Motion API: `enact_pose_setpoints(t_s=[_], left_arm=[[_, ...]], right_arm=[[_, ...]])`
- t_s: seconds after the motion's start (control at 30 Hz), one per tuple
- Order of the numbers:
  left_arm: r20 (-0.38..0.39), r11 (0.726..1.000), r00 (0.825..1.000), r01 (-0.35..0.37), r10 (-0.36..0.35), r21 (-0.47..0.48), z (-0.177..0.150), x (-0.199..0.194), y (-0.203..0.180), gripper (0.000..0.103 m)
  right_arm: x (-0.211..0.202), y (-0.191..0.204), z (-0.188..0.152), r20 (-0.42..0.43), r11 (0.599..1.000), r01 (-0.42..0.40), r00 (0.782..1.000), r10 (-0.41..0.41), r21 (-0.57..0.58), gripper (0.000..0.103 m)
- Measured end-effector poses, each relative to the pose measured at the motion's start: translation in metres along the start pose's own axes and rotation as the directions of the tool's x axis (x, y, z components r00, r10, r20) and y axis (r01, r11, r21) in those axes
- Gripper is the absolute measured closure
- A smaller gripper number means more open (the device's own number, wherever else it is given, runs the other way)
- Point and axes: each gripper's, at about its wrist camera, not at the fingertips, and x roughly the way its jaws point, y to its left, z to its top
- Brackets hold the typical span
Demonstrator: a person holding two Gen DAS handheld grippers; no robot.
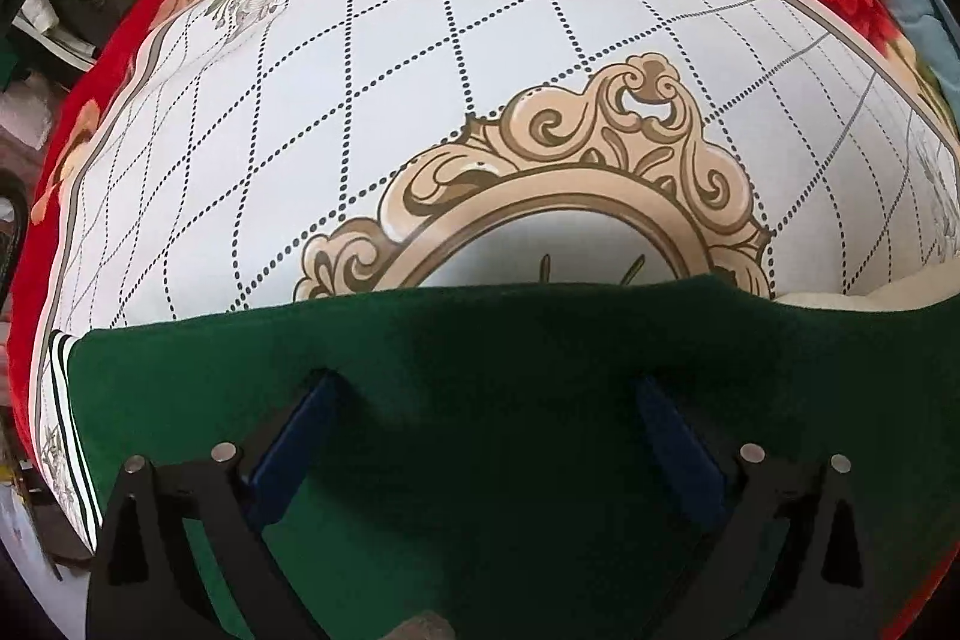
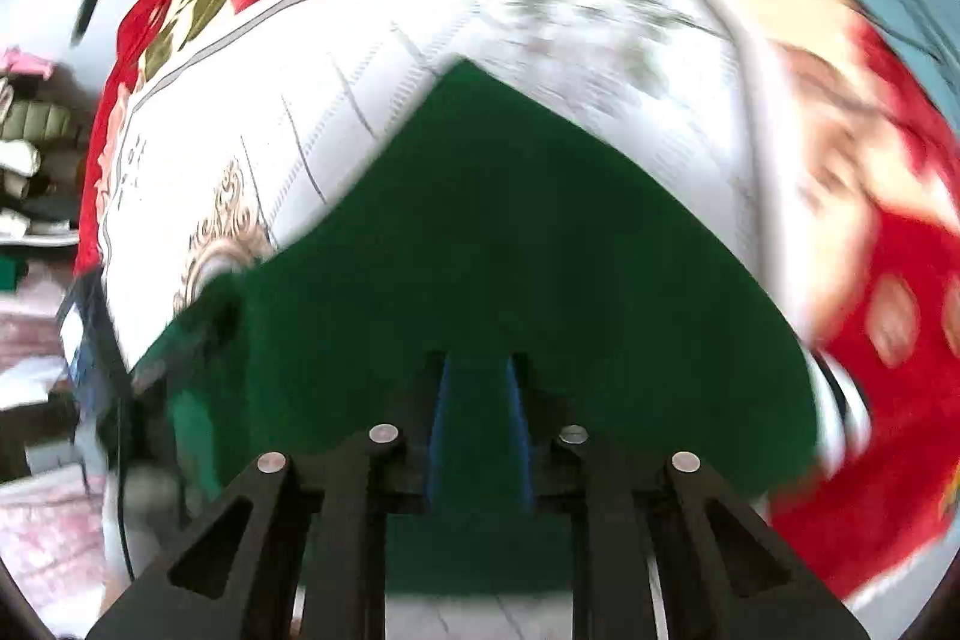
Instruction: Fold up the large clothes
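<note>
On white quilted bedcover (image 1: 480,40), perhaps bed.

The right wrist view is motion-blurred; the green garment (image 2: 510,250) runs past the bottom edge.

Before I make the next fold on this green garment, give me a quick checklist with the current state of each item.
1. Left gripper open over the green garment, pads clear of the cloth: ok.
2. Right gripper closed on green fabric, which shows between its pads: ok.
3. Garment edge in the left wrist view lies straight across the white quilted cover: ok.
4. Striped cuff is flat and visible at the left edge: ok.
5. Garment corner in the right wrist view is lifted cleanly: cannot tell, the picture is blurred.
6. Lower hem position: cannot tell, out of view.
</note>
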Motion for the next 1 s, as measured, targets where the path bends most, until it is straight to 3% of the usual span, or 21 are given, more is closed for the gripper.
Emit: enact_pose_setpoints(t_s=[0.03,0.1,0.13,0.2,0.33,0.47,0.53,0.57,0.63,0.7,0.77,0.83,0.93,1.0], left_arm=[[-0.001,1.0,1.0,-0.001,0.001,-0.002,0.001,0.001,0.001,0.0],[-0.002,1.0,1.0,0.002,-0.002,-0.006,0.002,0.004,0.003,0.0],[-0.003,1.0,1.0,0.002,-0.002,-0.01,0.003,0.005,0.004,0.0],[-0.007,1.0,1.0,0.006,-0.006,-0.027,0.006,0.007,0.007,0.0],[-0.027,0.995,0.999,0.03,-0.033,-0.092,-0.005,-0.019,0.027,0.0],[-0.004,0.992,1.0,0.017,-0.018,-0.126,-0.04,-0.058,0.052,0.0],[-0.02,0.989,1.0,-0.017,0.014,-0.149,-0.062,-0.065,0.069,0.0],[-0.031,0.986,0.999,-0.032,0.028,-0.164,-0.071,-0.066,0.072,0.0],[-0.062,0.972,0.997,-0.066,0.054,-0.223,-0.093,-0.068,0.096,0.0],[-0.085,0.953,0.994,-0.093,0.071,-0.287,-0.108,-0.071,0.109,0.0],[-0.109,0.918,0.991,-0.115,0.079,-0.379,-0.131,-0.074,0.128,0.0],[-0.123,0.868,0.991,-0.107,0.054,-0.485,-0.154,-0.078,0.148,0.001],[-0.103,0.718,0.994,-0.043,-0.041,-0.695,-0.198,-0.078,0.184,0.001],[-0.077,0.629,0.992,0.003,-0.101,-0.777,-0.218,-0.065,0.201,0.001]], right_arm=[[0.019,0.003,0.016,-0.02,1.0,0.03,0.999,-0.03,-0.005,0.09],[0.068,0.0,0.042,-0.13,0.995,0.104,0.986,-0.104,-0.003,0.103],[0.094,-0.012,0.051,-0.187,0.994,0.092,0.979,-0.078,0.066,0.103],[0.101,-0.025,0.066,-0.206,0.985,0.059,0.978,-0.025,0.162,0.103],[0.08,-0.015,0.071,-0.268,0.993,0.069,0.963,-0.042,0.094,0.101],[0.031,0.032,0.044,-0.246,0.993,-0.074,0.968,0.049,-0.093,0.099],[0.033,0.064,0.008,-0.323,0.976,-0.133,0.944,0.072,-0.172,0.099],[0.048,0.079,-0.01,-0.381,0.967,-0.163,0.921,0.078,-0.197,0.099],[0.08,0.092,-0.025,-0.426,0.969,-0.128,0.904,0.025,-0.213,0.1],[0.112,0.098,-0.033,-0.397,0.963,-0.055,0.916,-0.056,-0.264,0.103],[0.118,0.09,-0.024,-0.419,0.985,-0.064,0.908,-0.008,-0.158,0.103],[0.116,0.084,-0.021,-0.444,0.986,-0.087,0.896,0.014,-0.145,0.103],[0.1,0.084,-0.02,-0.442,0.979,-0.113,0.897,0.026,-0.172,0.101],[0.088,0.089,-0.021,-0.423,0.97,-0.136,0.905,0.04,-0.199,0.097]])
